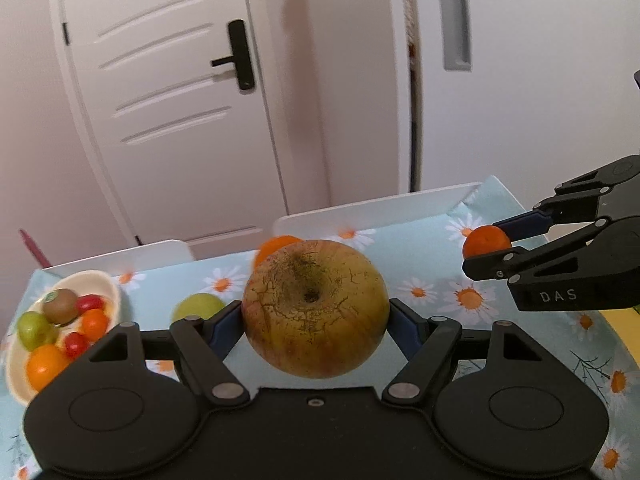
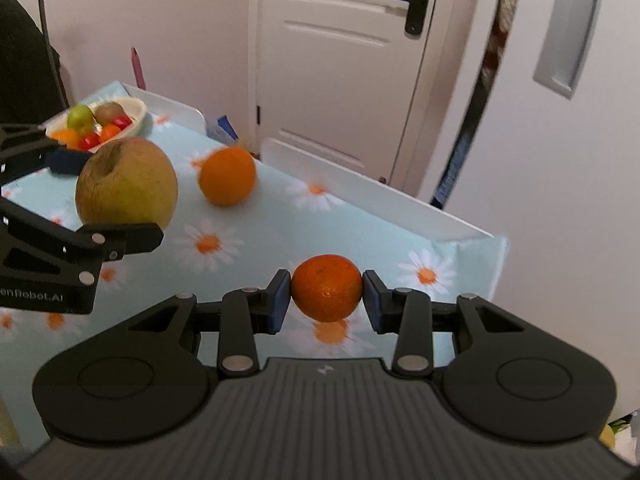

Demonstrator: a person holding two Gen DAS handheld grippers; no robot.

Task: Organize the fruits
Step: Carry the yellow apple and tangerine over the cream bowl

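Left tongs [image 1: 316, 320] are clamped on a large yellow-brown apple [image 1: 316, 308], its russeted dimple facing the camera at the centre of the left wrist view, blue pads pressed to both sides. Right tongs [image 2: 326, 294] are closed around a small mandarin [image 2: 326, 287] at lower centre of the right wrist view, held above the daisy-print cloth [image 2: 260, 240] that covers the desk [image 2: 472, 264].

Directly behind the apple in the left view, an orange [image 1: 276, 246] peeks over its top, mostly hidden by it; the right view shows the same fruit lying free on the cloth at centre left. A green fruit [image 1: 198, 306] sits just left of the apple, partly covered by the left finger linkage. At the right edge of that view the other tongs show from the side with the mandarin between their tips.

Further back, toward the lower left of the left view, a cream bowl [image 1: 100, 280] holds a kiwi [image 1: 60, 306], a green fruit, cherry tomatoes [image 1: 90, 303] and orange fruits. White chair backs [image 1: 380, 208] rise along the far edge of the desk. Beyond them stand a white door [image 1: 168, 100] with a black handle [image 1: 240, 56], and a pale wall.
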